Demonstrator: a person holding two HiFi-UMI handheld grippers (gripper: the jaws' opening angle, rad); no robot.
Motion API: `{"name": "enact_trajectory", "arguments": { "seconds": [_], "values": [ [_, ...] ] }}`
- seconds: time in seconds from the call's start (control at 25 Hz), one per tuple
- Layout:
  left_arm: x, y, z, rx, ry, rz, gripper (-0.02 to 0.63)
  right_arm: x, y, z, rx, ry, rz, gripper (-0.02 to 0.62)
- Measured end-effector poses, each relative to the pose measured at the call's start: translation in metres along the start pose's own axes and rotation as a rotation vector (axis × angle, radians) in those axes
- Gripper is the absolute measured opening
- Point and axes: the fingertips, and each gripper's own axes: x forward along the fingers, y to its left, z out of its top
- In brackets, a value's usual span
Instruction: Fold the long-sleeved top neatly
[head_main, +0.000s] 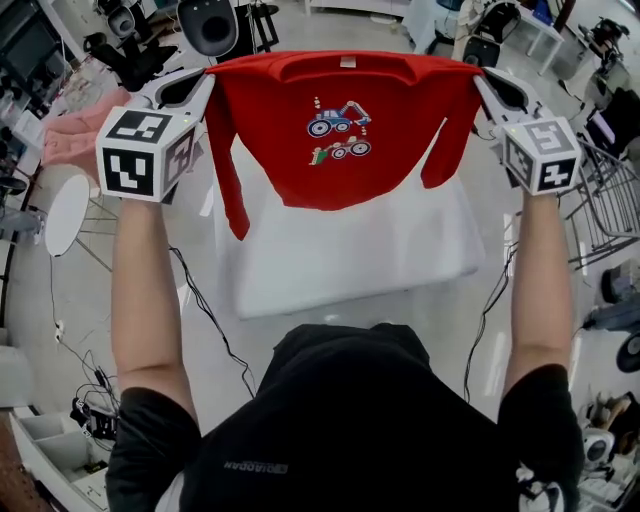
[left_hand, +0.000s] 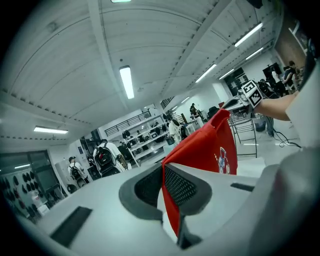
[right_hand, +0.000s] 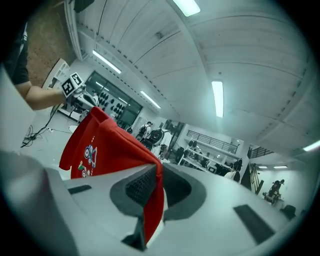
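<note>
hanging above the white surface (head_main: 350, 262), the red long-sleeved top (head_main: 335, 160) stretches between the left tool (head_main: 203, 92) and right tool (head_main: 487, 90), each clamped on a shoulder corner. it looks light and limp, its sleeves (head_main: 232, 190) dangling, so the shoulders seem the surest hold.

long-sleeved top (head_main: 335, 160): one, red
sleeves (head_main: 228, 170): two, both hanging from the top
printed vehicles (head_main: 338, 122): two on the chest, a blue one above a red one
grippers: two, the left gripper (head_main: 208, 85) and the right gripper (head_main: 480, 82), each with its jaws closed on one shoulder of the top
marker cubes (head_main: 145, 152): two, one on each gripper
forearms (head_main: 140, 290): two, bare
white table (head_main: 330, 260): one
pink cloth (head_main: 68, 135): one
round white stool (head_main: 67, 213): one
black cables (head_main: 205, 310): two on the floor, one on each side of the table
people with backpacks (left_hand: 104, 156): two, in the left gripper view
</note>
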Motion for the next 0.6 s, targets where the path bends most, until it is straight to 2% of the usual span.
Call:
{"name": "enact_trajectory", "arguments": {
  "seconds": [0.16,0.4,0.6],
  "values": [
    [-0.023,-0.012,0.005,-0.002,0.006,0.031,0.015,-0.021,0.003,0.009,-0.034,-0.019,0.001,0.038],
    [-0.070,-0.036,0.004,-0.048,0.036,0.100,0.015,-0.047,0.017,0.012,-0.055,-0.043,0.089,0.040],
    [-0.108,-0.078,0.011,-0.039,0.067,0.159,0.015,-0.092,0.020,0.009,-0.062,-0.064,0.135,0.040]
  ]
}}
